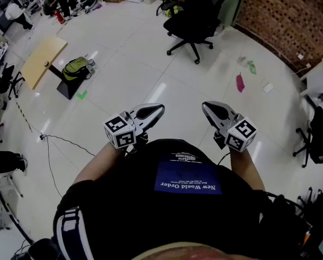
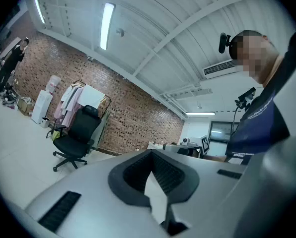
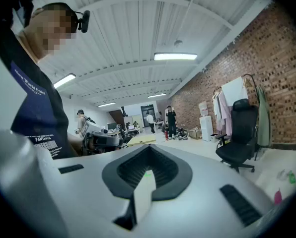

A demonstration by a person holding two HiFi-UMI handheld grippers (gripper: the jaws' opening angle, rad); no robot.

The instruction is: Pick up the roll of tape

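No roll of tape shows in any view. In the head view both grippers are held level in front of the person's dark shirt, above the white floor. My left gripper (image 1: 159, 109) has its grey jaws together with nothing between them. My right gripper (image 1: 205, 106) looks the same, with its jaws meeting at the tips. The marker cubes sit at the rear of each. In the left gripper view the left gripper (image 2: 152, 154) points at a brick wall. In the right gripper view the right gripper (image 3: 148, 148) faces down the long room.
A black office chair (image 1: 194, 19) stands ahead on the floor. A wooden tabletop (image 1: 44, 60) and a green backpack (image 1: 77, 67) lie at the left, with a thin cable (image 1: 64, 141) nearer. A pink scrap (image 1: 240, 83) and a white desk (image 1: 320, 79) are at the right. People (image 3: 171, 121) stand far off.
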